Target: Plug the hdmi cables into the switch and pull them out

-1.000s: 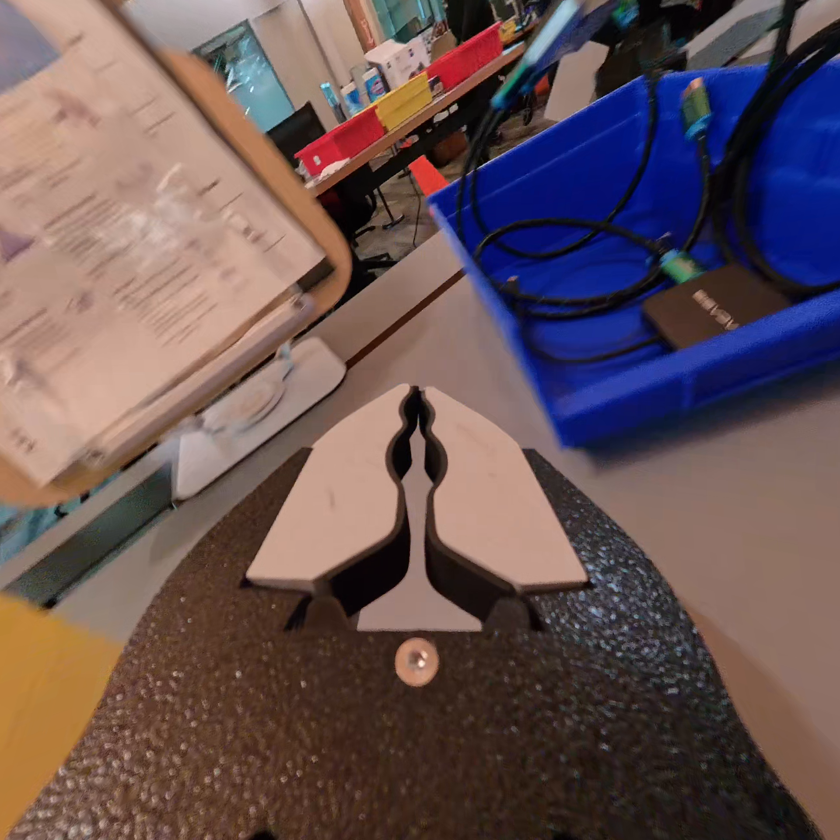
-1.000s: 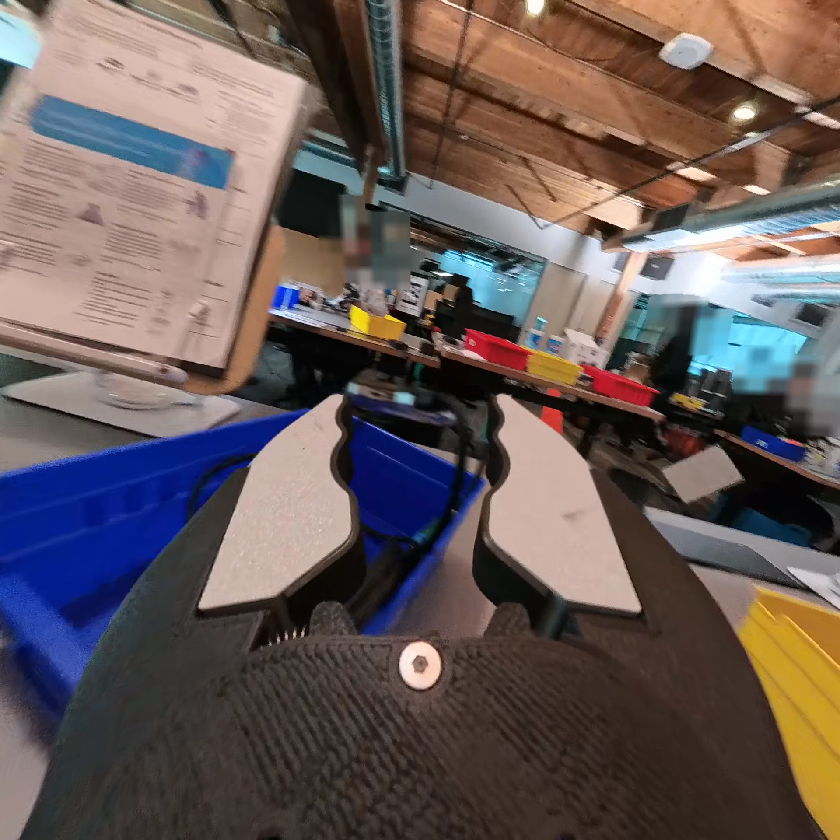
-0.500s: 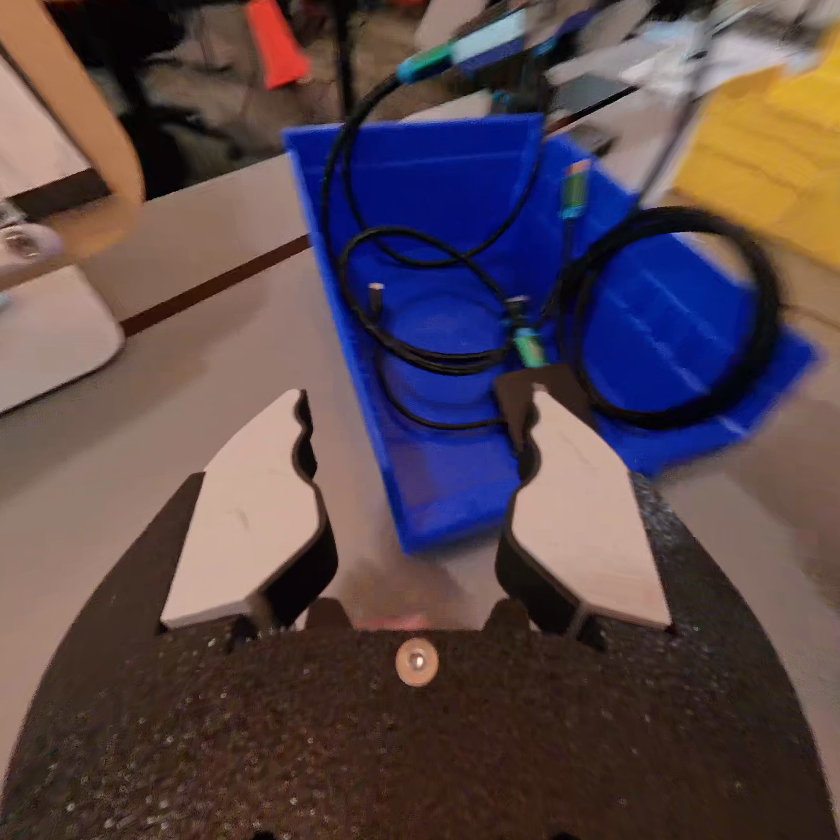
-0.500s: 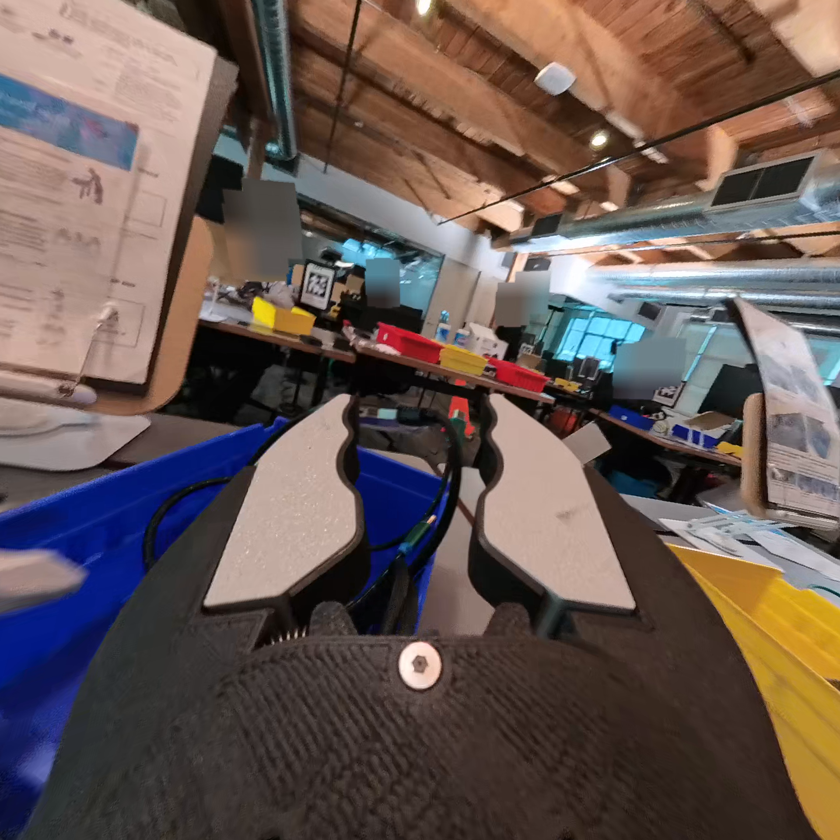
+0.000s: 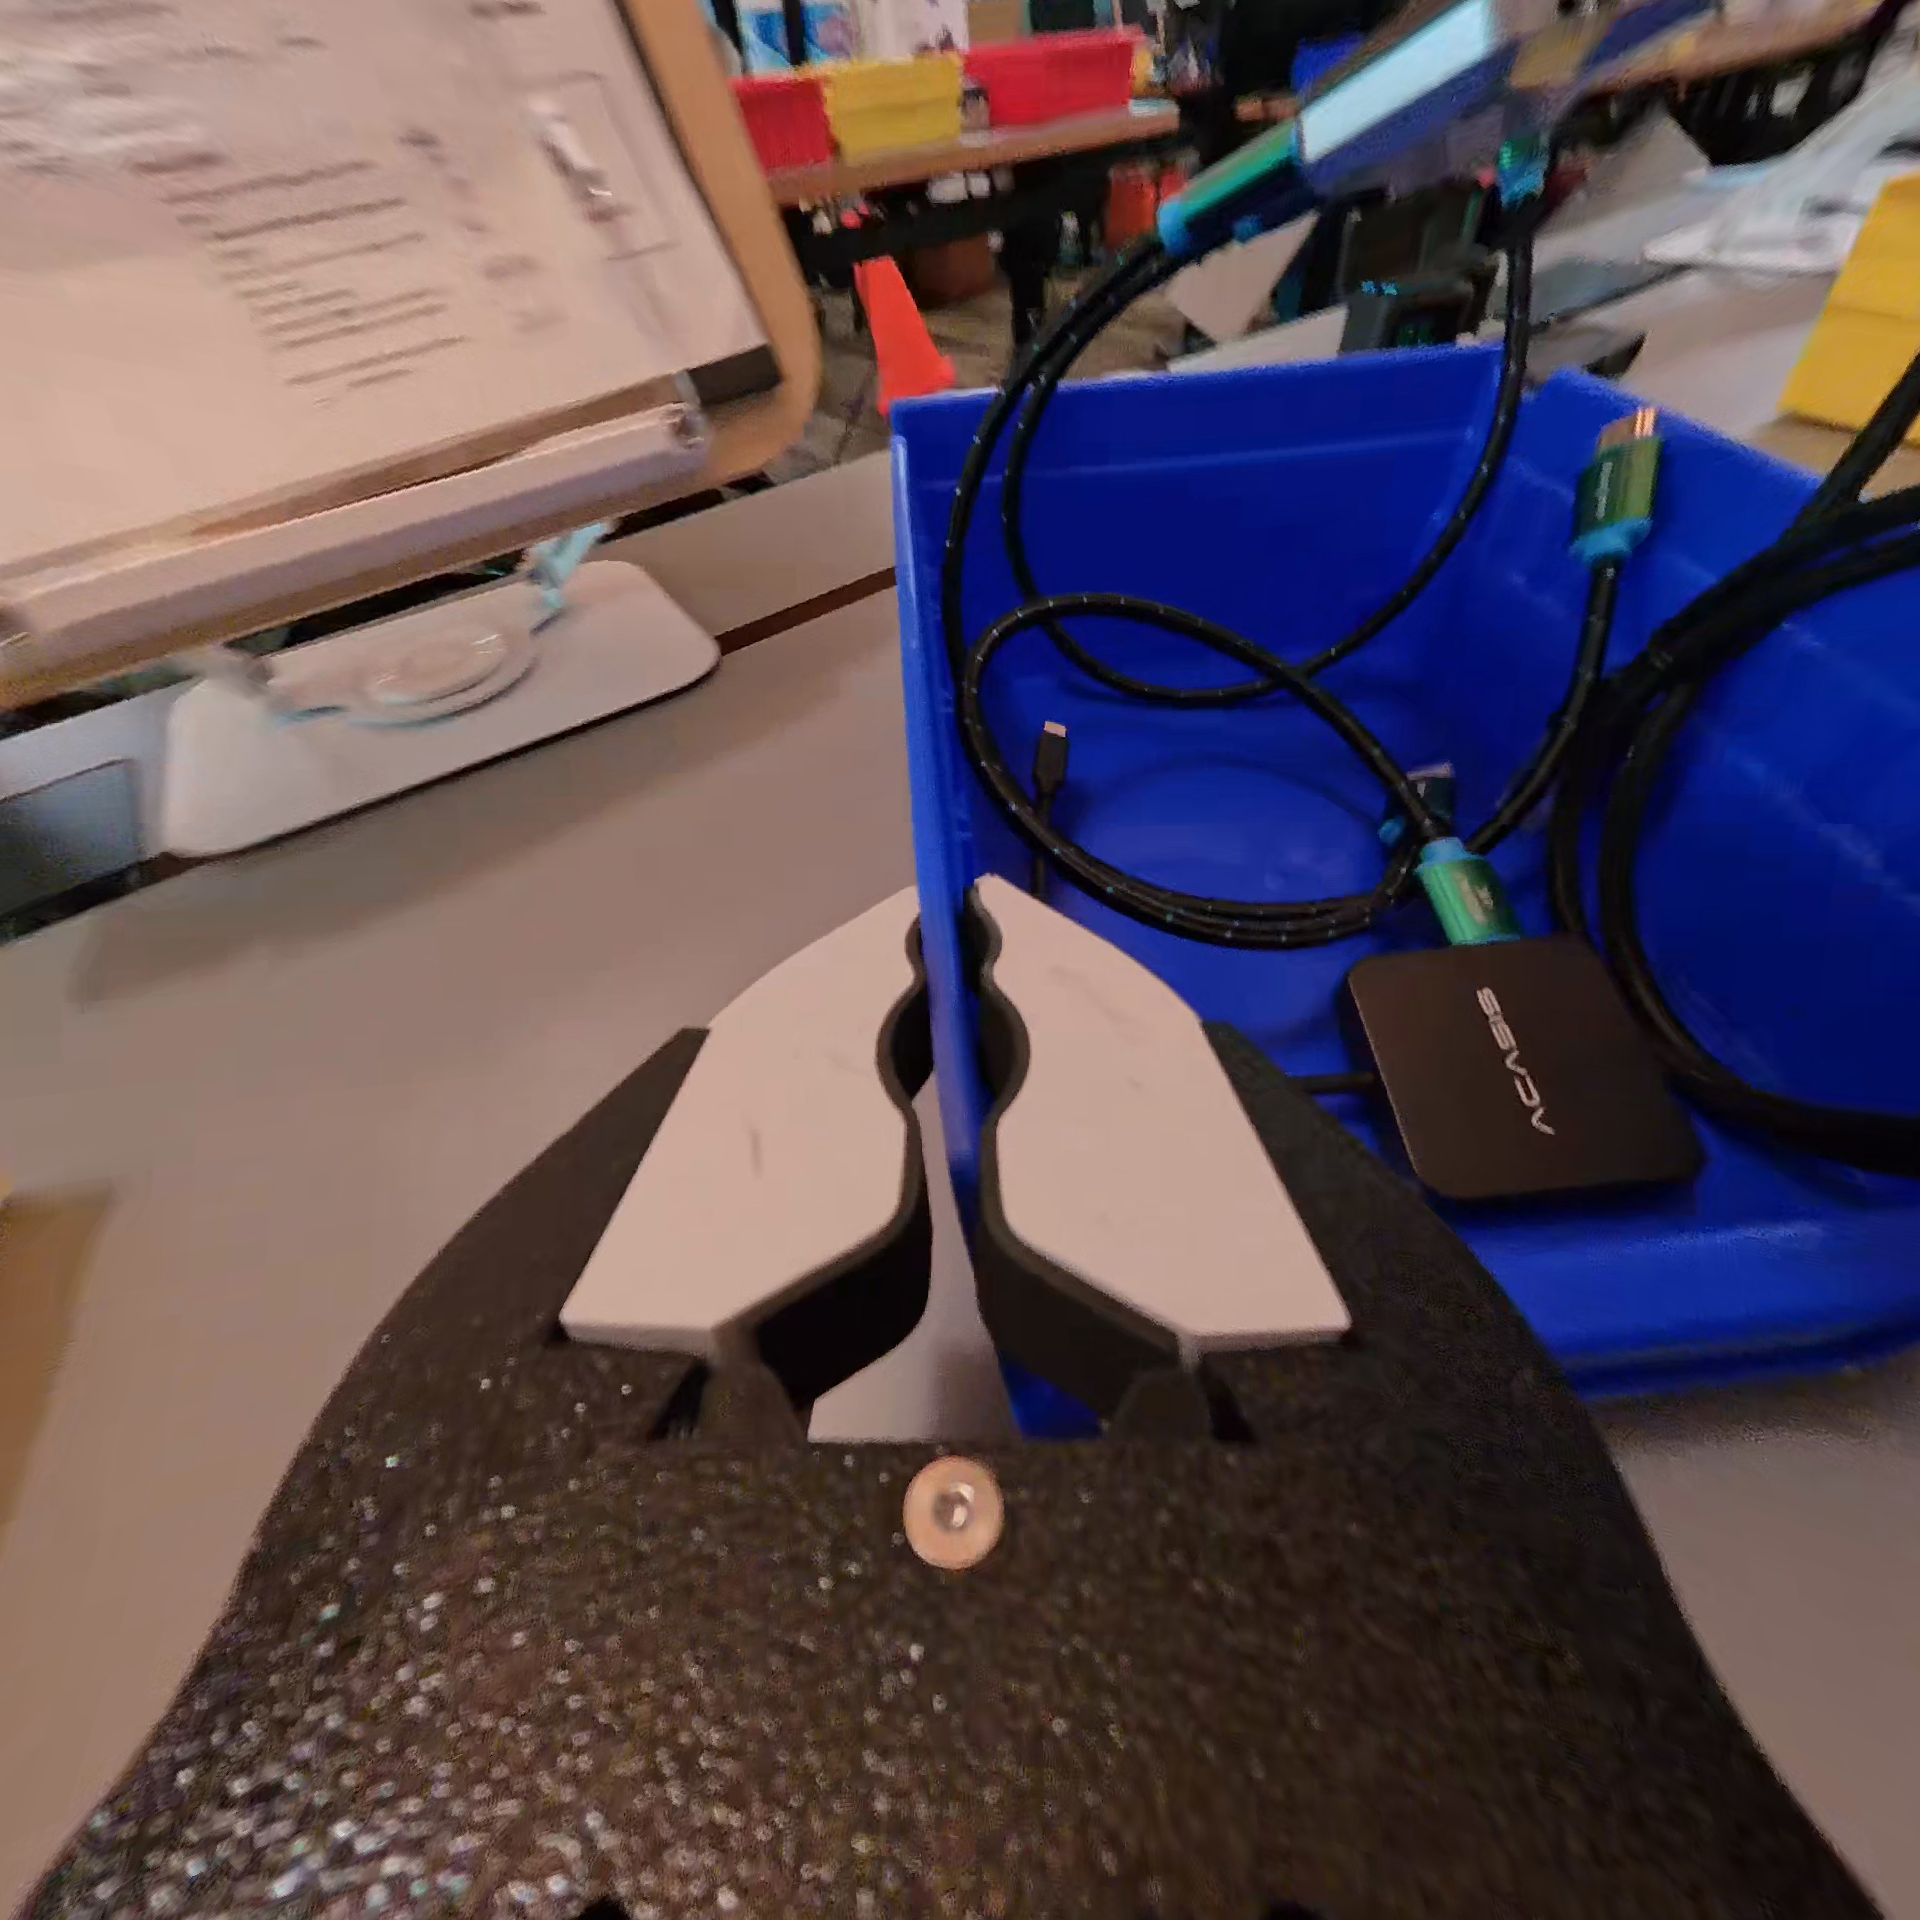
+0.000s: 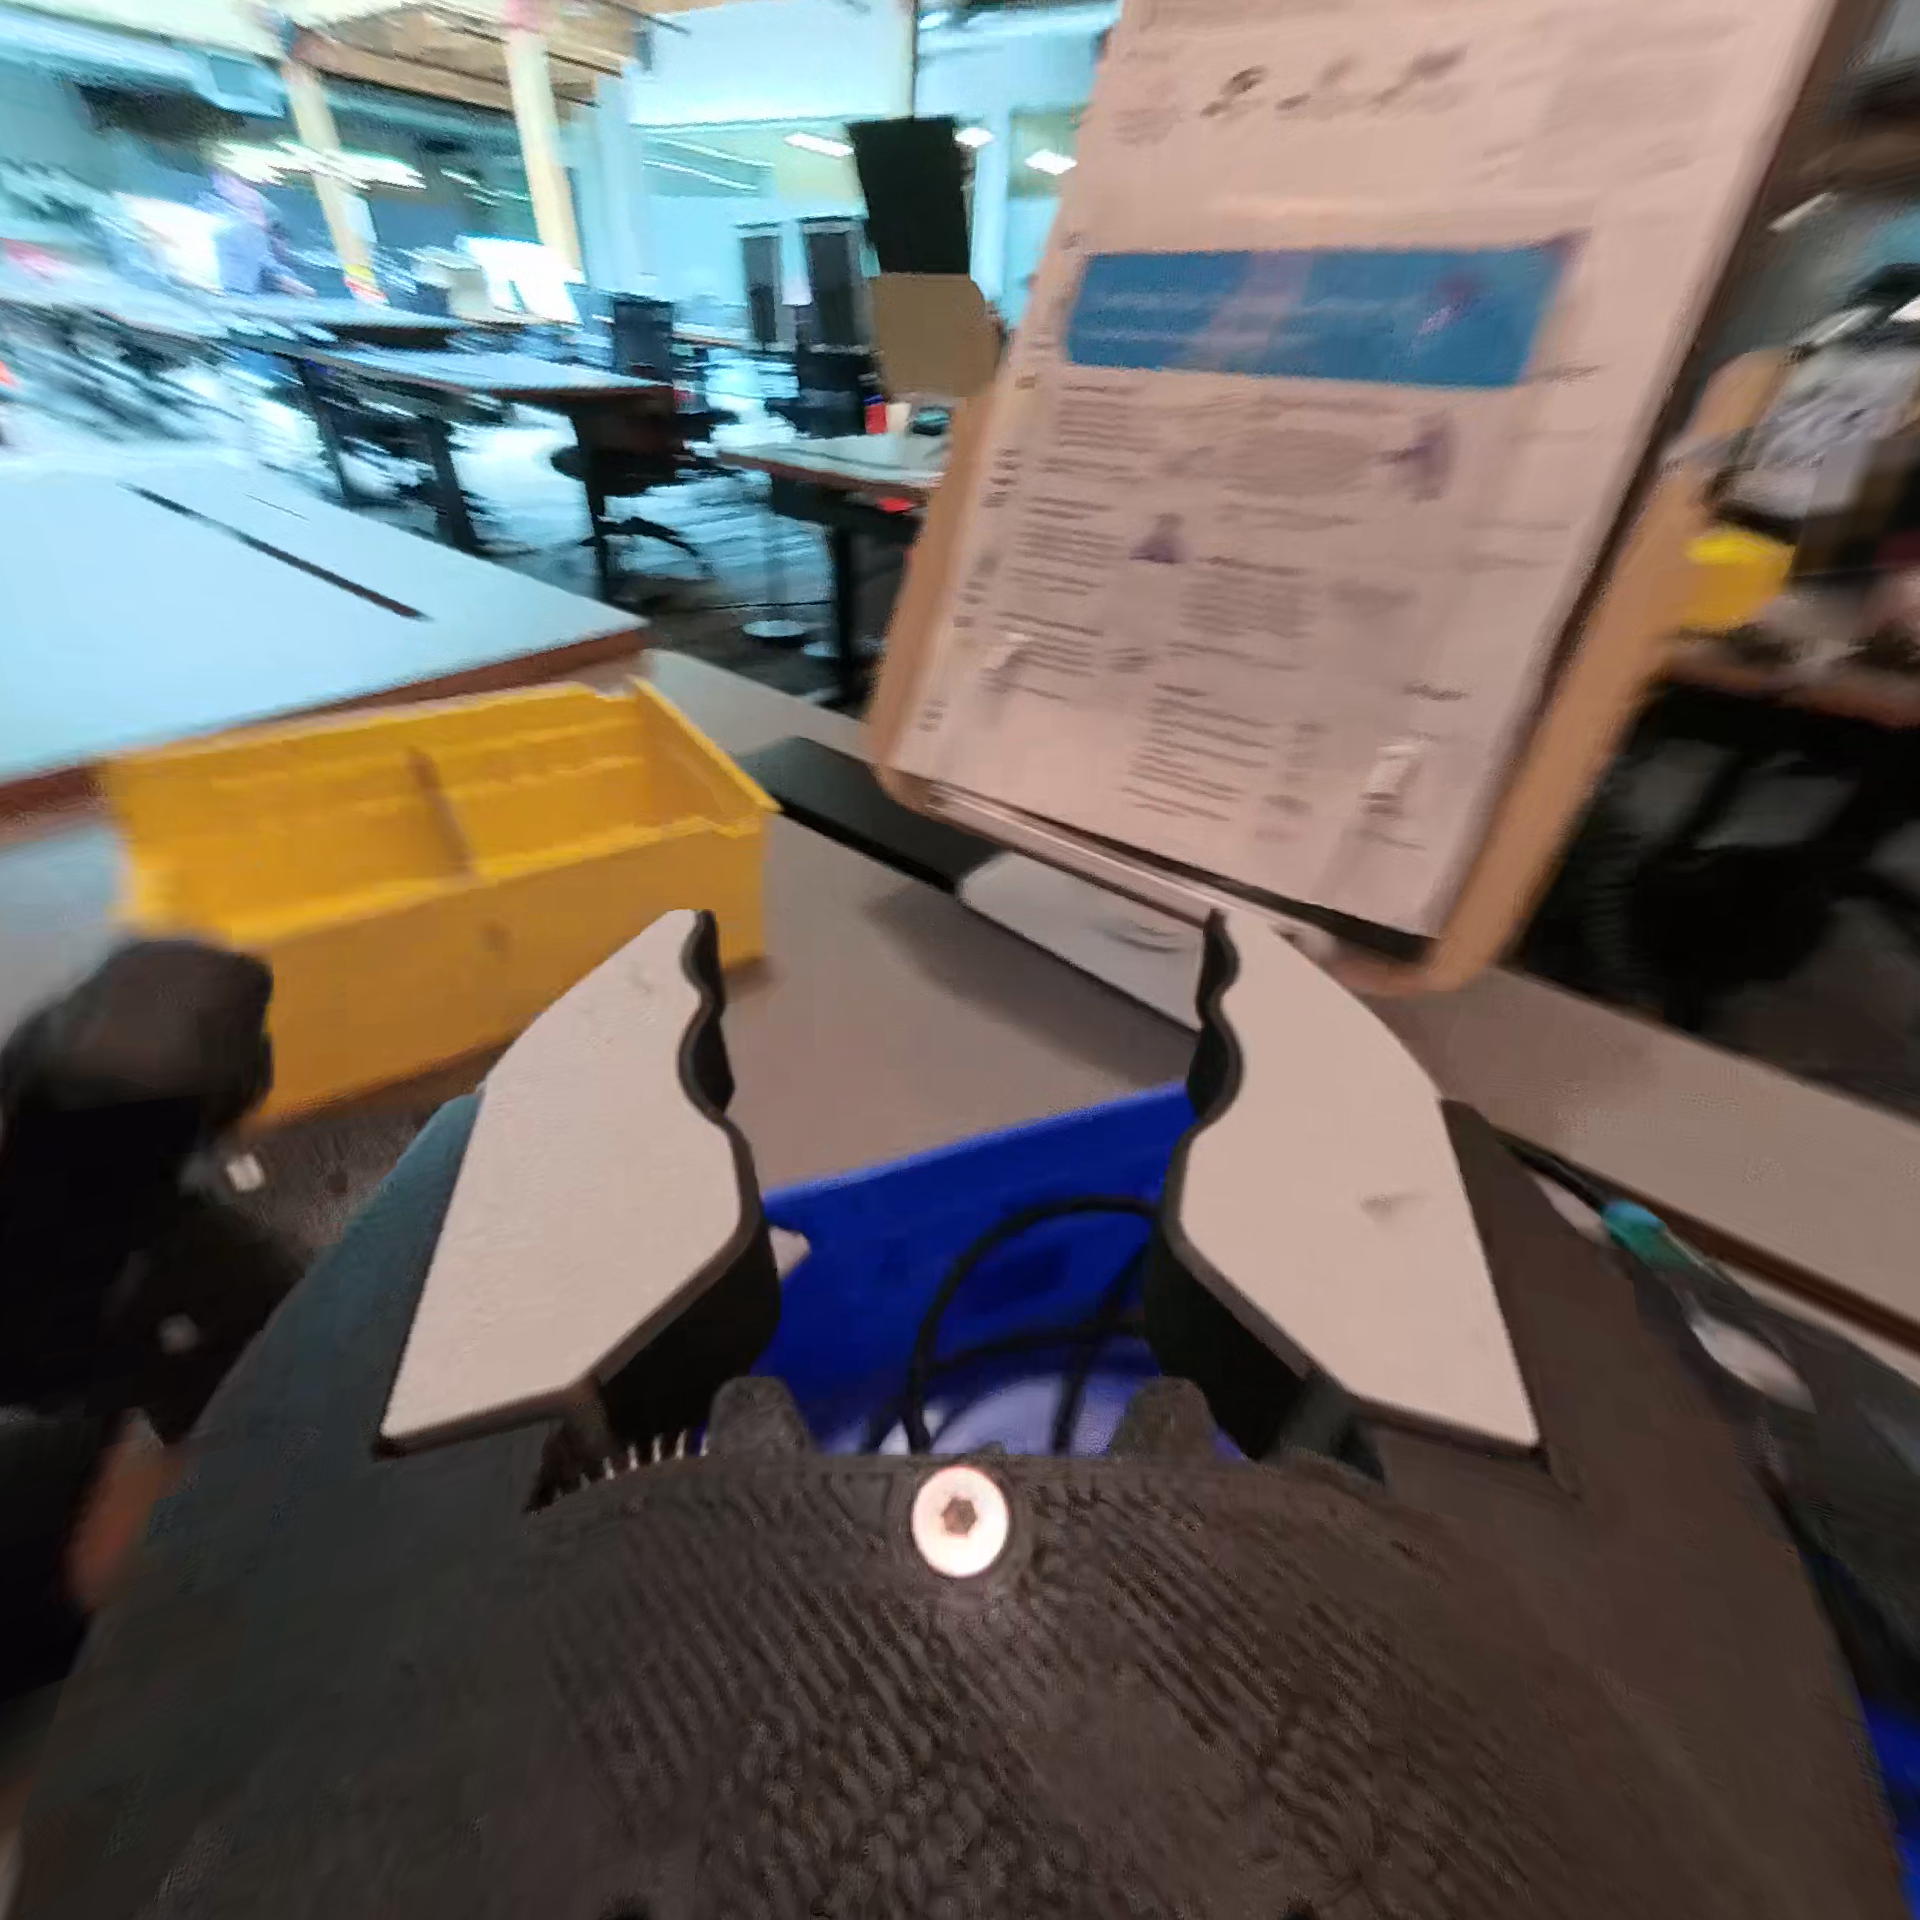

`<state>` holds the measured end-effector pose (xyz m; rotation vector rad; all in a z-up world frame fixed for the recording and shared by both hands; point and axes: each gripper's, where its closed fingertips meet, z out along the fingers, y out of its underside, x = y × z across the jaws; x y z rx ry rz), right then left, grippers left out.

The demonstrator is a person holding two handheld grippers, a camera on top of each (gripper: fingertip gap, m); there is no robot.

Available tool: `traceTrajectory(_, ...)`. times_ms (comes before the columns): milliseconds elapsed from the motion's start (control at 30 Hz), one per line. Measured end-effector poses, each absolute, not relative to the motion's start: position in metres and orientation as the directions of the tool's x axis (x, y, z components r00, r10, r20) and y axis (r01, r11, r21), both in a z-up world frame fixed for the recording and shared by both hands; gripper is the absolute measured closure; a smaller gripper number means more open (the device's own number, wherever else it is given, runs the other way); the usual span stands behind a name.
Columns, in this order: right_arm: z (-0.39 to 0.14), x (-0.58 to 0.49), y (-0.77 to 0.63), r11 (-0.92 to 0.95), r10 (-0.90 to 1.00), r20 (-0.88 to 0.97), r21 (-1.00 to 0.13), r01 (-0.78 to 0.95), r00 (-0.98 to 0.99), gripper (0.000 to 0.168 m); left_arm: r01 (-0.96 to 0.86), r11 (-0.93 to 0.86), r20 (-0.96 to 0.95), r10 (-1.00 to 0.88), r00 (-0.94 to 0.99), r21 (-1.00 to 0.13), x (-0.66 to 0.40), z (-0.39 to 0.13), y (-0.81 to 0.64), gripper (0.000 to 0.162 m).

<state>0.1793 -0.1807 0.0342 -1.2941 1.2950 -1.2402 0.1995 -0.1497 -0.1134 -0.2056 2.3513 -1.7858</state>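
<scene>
A blue bin [image 5: 1299, 499] on the grey table holds the black switch box [image 5: 1517, 1070] and several black HDMI cables [image 5: 1174, 914]. One green plug [image 5: 1460, 899] lies against the box's far edge. Another green plug [image 5: 1616, 488] stands free at the back right. A cable rises out of the bin to a blurred blue and silver object [image 5: 1403, 94]. My left gripper [image 5: 945, 904] is shut on the bin's left wall. My right gripper [image 6: 956, 925] is open and empty above the bin [image 6: 935, 1226], where a cable loop [image 6: 1029, 1226] shows between its fingers.
A clipboard stand with paper sheets [image 5: 364, 260] stands left of the bin and fills the upper right of the right wrist view [image 6: 1299, 468]. A yellow bin [image 6: 436, 852] sits on the table [image 5: 416, 1039] beyond. A dark blurred shape [image 6: 135, 1091] is at the left.
My left gripper opened, moved to the bin and shut on its left wall. My right gripper opened wider and swung towards the yellow bin; the plug seen between its tips is gone.
</scene>
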Motion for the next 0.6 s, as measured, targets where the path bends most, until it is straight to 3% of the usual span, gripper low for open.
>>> traceTrajectory(67, 0.044, 0.221, -0.152, 0.1, -0.992, -0.109, -0.987, -0.124, 0.065, 0.073, -0.025, 0.238, -0.039, -0.263, -0.964, -0.971, 0.206, -0.113, -0.116, 0.16)
traceTrajectory(167, 0.03, 0.294, -0.1, 0.3, -0.905, -0.372, -0.902, -0.311, 0.205, 0.065, -0.013, 0.189, -0.048, -0.315, -0.948, -0.982, 0.216, -0.11, -0.082, 0.16)
traceTrajectory(200, 0.021, 0.315, -0.078, 0.37, -0.84, -0.484, -0.842, -0.393, 0.245, 0.068, 0.0, 0.191, -0.062, -0.32, -0.945, -0.982, 0.219, -0.11, -0.076, 0.16)
traceTrajectory(267, -0.008, 0.349, -0.047, 0.443, -0.727, -0.649, -0.693, -0.568, 0.225, 0.096, 0.0, 0.187, -0.06, -0.312, -0.948, -0.982, 0.223, -0.11, -0.074, 0.16)
traceTrajectory(400, -0.075, 0.404, -0.047, 0.495, -0.778, -0.627, -0.582, -0.646, -0.031, 0.085, 0.012, 0.19, -0.073, -0.318, -0.945, -0.982, 0.225, -0.11, -0.074, 0.159)
traceTrajectory(533, -0.109, 0.43, -0.038, 0.526, -0.742, -0.662, -0.473, -0.707, -0.109, 0.098, 0.007, 0.191, -0.069, -0.317, -0.946, -0.982, 0.227, -0.11, -0.073, 0.159)
traceTrajectory(600, -0.12, 0.44, -0.046, 0.499, -0.789, -0.597, -0.488, -0.716, -0.142, 0.095, 0.007, 0.191, -0.068, -0.318, -0.946, -0.981, 0.229, -0.11, -0.072, 0.159)
